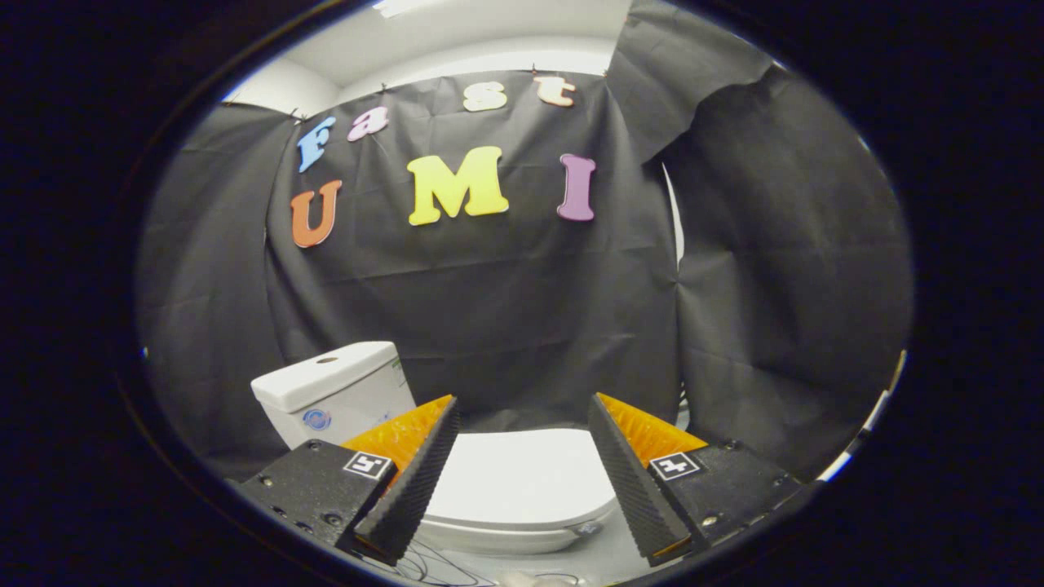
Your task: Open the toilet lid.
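Toilet lid [522,477] lying closed, framed between the fingers of the hand-held gripper [522,481].

The white lid is sitting flat on its bowl, just beyond the fingers, which are standing wide apart and touching nothing. The white cistern [330,391] is rising behind the near finger at the lid's far end, a round button on its top. A pale floor [587,558] is showing under the bowl, with thin dark cables [424,562] trailing across it. Creased black cloth [506,310] is hanging all around as the booth's wall, with a white ceiling [489,41] above.

White toilet lid [522,481] and white cistern [330,391] against black cloth wall [522,326].
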Motion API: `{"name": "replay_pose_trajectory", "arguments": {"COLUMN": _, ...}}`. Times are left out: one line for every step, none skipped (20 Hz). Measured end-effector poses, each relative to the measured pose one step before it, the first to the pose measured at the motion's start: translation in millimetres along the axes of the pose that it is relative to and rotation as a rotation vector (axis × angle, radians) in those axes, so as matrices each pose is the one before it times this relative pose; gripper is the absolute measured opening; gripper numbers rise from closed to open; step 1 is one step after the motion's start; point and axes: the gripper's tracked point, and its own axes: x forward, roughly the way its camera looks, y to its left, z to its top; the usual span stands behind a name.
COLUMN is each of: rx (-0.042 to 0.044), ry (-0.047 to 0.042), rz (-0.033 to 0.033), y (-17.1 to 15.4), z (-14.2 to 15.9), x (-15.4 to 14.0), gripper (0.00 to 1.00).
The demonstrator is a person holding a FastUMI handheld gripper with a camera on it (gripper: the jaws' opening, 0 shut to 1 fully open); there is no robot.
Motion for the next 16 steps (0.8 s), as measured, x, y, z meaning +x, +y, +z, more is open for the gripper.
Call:
{"name": "replay_pose_trajectory", "arguments": {"rx": 0.04043, "ry": 0.02081, "rz": 0.01356, "y": -6.38, "z": -4.21, "x": 10.75, "gripper": 1.00}}
{"name": "replay_pose_trajectory", "arguments": {"rx": 0.03174, "ry": 0.01512, "rz": 0.00623, "y": -7.40, "z": -3.92, "x": 8.55, "gripper": 1.00}}
{"name": "replay_pose_trajectory", "arguments": {"rx": 0.03296, "ry": 0.01598, "rz": -0.00097, "y": -9.96, "z": -5.51, "x": 9.54, "gripper": 1.00}}
{"name": "replay_pose_trajectory", "arguments": {"rx": 0.03272, "ry": 0.01721, "rz": -0.00695, "y": -12.27, "z": -4.96, "x": 7.78, "gripper": 1.00}}
{"name": "replay_pose_trajectory", "arguments": {"rx": 0.03372, "ry": 0.01757, "rz": -0.01126, "y": -14.20, "z": -4.97, "x": 7.17, "gripper": 1.00}}
{"name": "replay_pose_trajectory", "arguments": {"rx": 0.03624, "ry": 0.01961, "rz": -0.01403, "y": -15.29, "z": -6.60, "x": 5.96, "gripper": 1.00}}
{"name": "replay_pose_trajectory", "arguments": {"rx": 0.04309, "ry": 0.02302, "rz": -0.00964, "y": -16.95, "z": -6.99, "x": 7.06, "gripper": 0.99}}
{"name": "replay_pose_trajectory", "arguments": {"rx": 0.03555, "ry": 0.02267, "rz": -0.00129, "y": -11.64, "z": -6.40, "x": 5.46, "gripper": 0.99}}
{"name": "replay_pose_trajectory", "arguments": {"rx": 0.04006, "ry": 0.02915, "rz": -0.00166, "y": -12.94, "z": -9.66, "x": 6.27, "gripper": 1.00}}
{"name": "replay_pose_trajectory", "arguments": {"rx": 0.03836, "ry": 0.02991, "rz": -0.00122, "y": -12.79, "z": -7.95, "x": 4.17, "gripper": 1.00}}
{"name": "replay_pose_trajectory", "arguments": {"rx": 0.03478, "ry": 0.02940, "rz": -0.00971, "y": -16.11, "z": -10.03, "x": 7.31, "gripper": 1.00}}
{"name": "replay_pose_trajectory", "arguments": {"rx": 0.03328, "ry": 0.02558, "rz": -0.01447, "y": -15.25, "z": -8.70, "x": 5.77, "gripper": 1.00}}
{"name": "replay_pose_trajectory", "arguments": {"rx": 0.03037, "ry": 0.02151, "rz": -0.00851, "y": -13.38, "z": -7.77, "x": 5.90, "gripper": 1.00}}
{"name": "replay_pose_trajectory", "arguments": {"rx": 0.02982, "ry": 0.02185, "rz": -0.00646, "y": -13.41, "z": -8.15, "x": 6.99, "gripper": 1.00}}
{"name": "replay_pose_trajectory", "arguments": {"rx": 0.02867, "ry": 0.02927, "rz": -0.00591, "y": -11.98, "z": -9.89, "x": 4.43, "gripper": 1.00}}
{"name": "replay_pose_trajectory", "arguments": {"rx": 0.03270, "ry": 0.03294, "rz": -0.00168, "y": -9.41, "z": -9.64, "x": 5.53, "gripper": 1.00}}
